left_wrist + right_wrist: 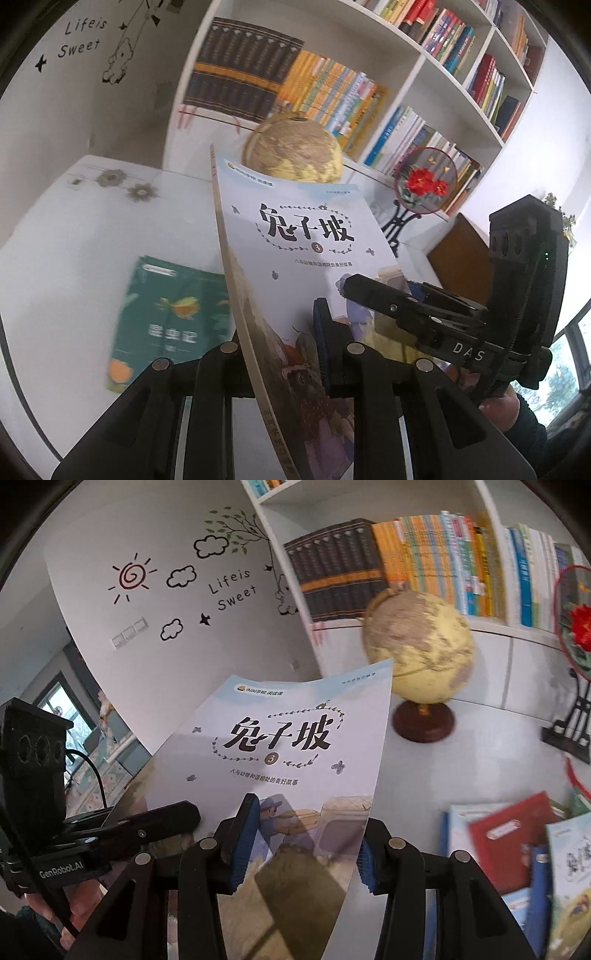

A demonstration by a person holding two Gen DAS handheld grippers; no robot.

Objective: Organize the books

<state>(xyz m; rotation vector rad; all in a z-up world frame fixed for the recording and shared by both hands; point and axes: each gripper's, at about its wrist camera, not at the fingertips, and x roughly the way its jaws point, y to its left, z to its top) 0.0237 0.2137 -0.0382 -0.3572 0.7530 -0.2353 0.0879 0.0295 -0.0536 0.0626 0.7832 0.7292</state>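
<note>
A pale blue picture book [295, 236] with black title characters and a "3" is held up above the white table. My left gripper [280, 354] is shut on its spine edge. My right gripper [303, 845] is open, with its fingers on either side of the book's [295, 746] right edge; one blue pad [242, 842] lies over the cover, the other pad [367, 864] stands off the edge. The right gripper also shows in the left wrist view [406, 302], reaching onto the cover. A green book [170, 317] lies flat on the table.
A globe [417, 635] on a wooden base stands on the white table [480, 760] behind the book. A round fan with red flowers [424, 181] stands on a black stand. Several books [517, 849] lie at the right. A white bookshelf [369, 74] full of books is behind.
</note>
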